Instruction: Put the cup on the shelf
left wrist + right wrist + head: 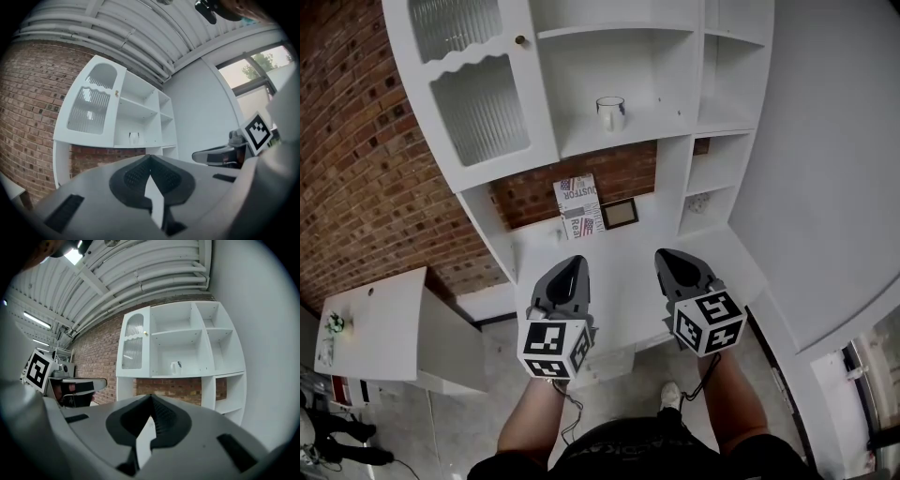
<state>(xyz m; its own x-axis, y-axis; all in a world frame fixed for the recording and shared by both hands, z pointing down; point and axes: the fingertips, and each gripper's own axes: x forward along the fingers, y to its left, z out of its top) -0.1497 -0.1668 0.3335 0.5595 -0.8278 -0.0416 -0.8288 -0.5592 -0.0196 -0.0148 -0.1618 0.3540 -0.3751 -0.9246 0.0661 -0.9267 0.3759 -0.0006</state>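
Brick wall backs a white shelf unit in the head view. The cup stands upright on its middle shelf, right of the glazed door and well apart from both tools. The left tool and right tool are held side by side below it. Left gripper view: jaws pressed together with nothing between them, cup far ahead. Right gripper view: jaws likewise closed and empty, cup on the shelf ahead.

The cup looks glossy ceramic, the shelf smooth matt white, the wall rough brick.
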